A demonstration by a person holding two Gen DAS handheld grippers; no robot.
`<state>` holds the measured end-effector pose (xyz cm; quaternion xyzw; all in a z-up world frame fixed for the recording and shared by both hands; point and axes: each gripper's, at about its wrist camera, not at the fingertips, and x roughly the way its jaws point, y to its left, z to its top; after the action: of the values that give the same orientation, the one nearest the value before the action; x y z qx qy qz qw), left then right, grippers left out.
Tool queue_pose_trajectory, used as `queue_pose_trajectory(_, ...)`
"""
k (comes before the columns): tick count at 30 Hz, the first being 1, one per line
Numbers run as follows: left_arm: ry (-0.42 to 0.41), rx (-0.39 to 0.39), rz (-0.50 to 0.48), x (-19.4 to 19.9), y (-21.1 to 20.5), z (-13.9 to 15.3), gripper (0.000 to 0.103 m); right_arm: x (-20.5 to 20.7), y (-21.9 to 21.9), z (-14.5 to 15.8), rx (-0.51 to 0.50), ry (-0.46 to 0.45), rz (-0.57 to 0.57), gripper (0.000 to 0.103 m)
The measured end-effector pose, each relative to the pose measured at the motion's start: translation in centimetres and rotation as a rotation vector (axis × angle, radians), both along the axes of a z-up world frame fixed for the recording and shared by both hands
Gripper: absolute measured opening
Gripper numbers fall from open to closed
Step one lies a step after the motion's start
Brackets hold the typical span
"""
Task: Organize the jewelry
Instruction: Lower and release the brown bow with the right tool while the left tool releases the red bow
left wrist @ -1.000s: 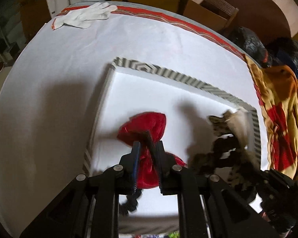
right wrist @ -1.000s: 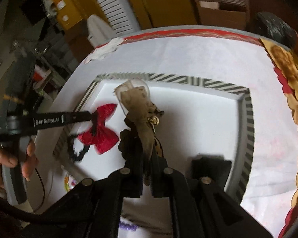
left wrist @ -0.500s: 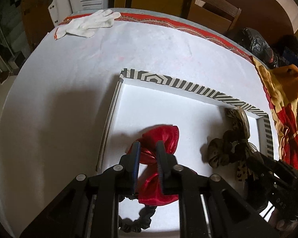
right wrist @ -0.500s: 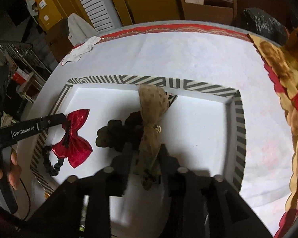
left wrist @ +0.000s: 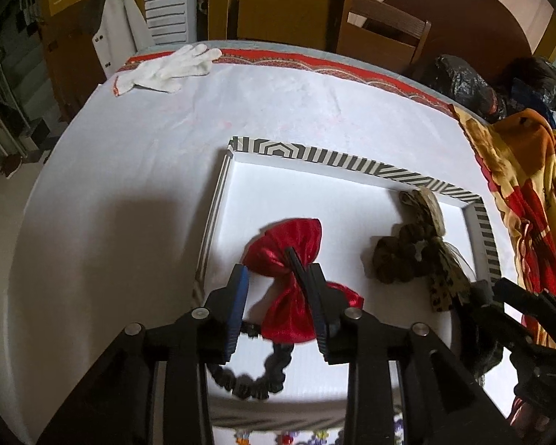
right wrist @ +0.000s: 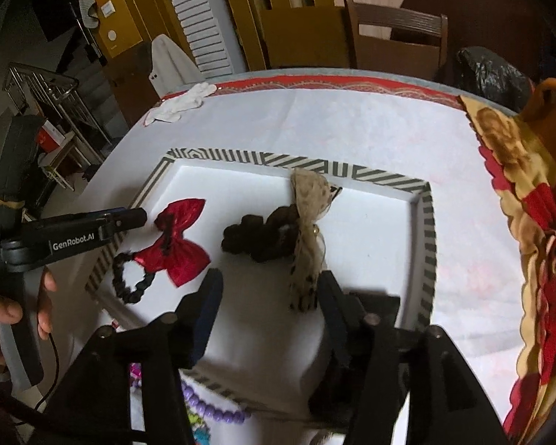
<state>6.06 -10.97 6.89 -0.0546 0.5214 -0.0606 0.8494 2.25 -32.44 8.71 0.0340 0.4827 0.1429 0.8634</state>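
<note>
Both sets of jaws opened since a second ago: left gripper [left wrist: 278, 282] then pinched on the red bow scrunchie [left wrist: 293, 285], now parted around it; right gripper [right wrist: 270, 289] then clamped on the leopard-print bow scrunchie [right wrist: 307, 237], now spread wide with the ribbon tail lying loose between the fingers.

One round table under a white tablecloth [left wrist: 129, 155] with a red patterned border. One floral cloth [right wrist: 537, 222] in yellow and red, draped at the table's right edge. One shallow white tray [left wrist: 315, 155] with a zigzag-striped rim, set near the table's middle. Two bow scrunchies inside the tray: the red one with its black elastic loop [right wrist: 129, 282] in the left part, the leopard-print one with its dark ruffled loop in the right part, upper bow end touching the far rim; well apart from each other. One white work glove [left wrist: 170, 68] at the far left edge of the table. One purple bead string [right wrist: 211, 408] just outside the tray's near rim, beside other colored beads too hidden to count.
</note>
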Motion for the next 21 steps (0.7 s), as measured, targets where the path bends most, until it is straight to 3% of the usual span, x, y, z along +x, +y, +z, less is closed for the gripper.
queue_pose_trajectory(21, -0.060, 0.097, 0.005, -8.4, 1.8, 2.6, 0.007, -8.9, -2.4, 0.4, -0.030, 0.011, -0.077, 0.060)
